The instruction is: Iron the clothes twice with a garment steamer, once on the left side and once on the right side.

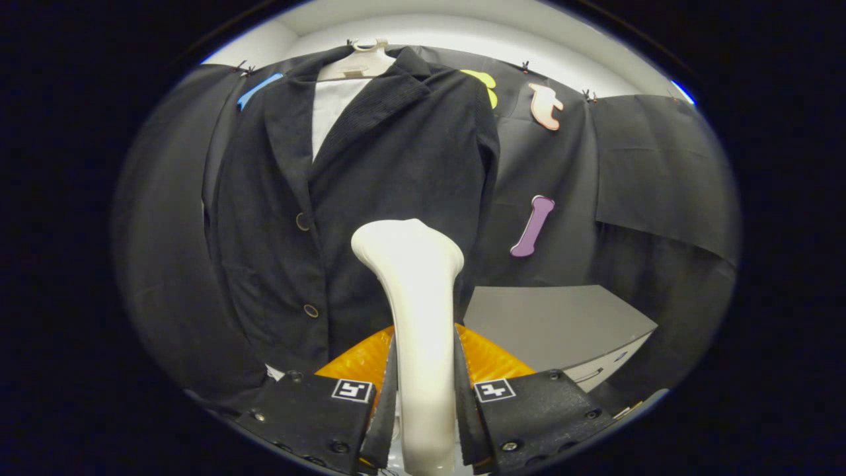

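Observation:
A dark jacket (370,198) with two brown buttons hangs on a pale hanger (360,63) against the booth wall, over a white inner layer (328,112). My gripper (423,390) is shut on the handle of a white garment steamer (413,291); both fingers press its sides. The steamer's wide head stands upright just ahead of the fingers, in front of the jacket's right-hand panel at about the height between the two buttons. Whether the head touches the cloth cannot be told.
A grey cabinet (562,324) with a flat top stands low to the right of the jacket. Orange parts of the gripper body (492,360) show behind the steamer handle. Black cloth covers the wall on both sides.

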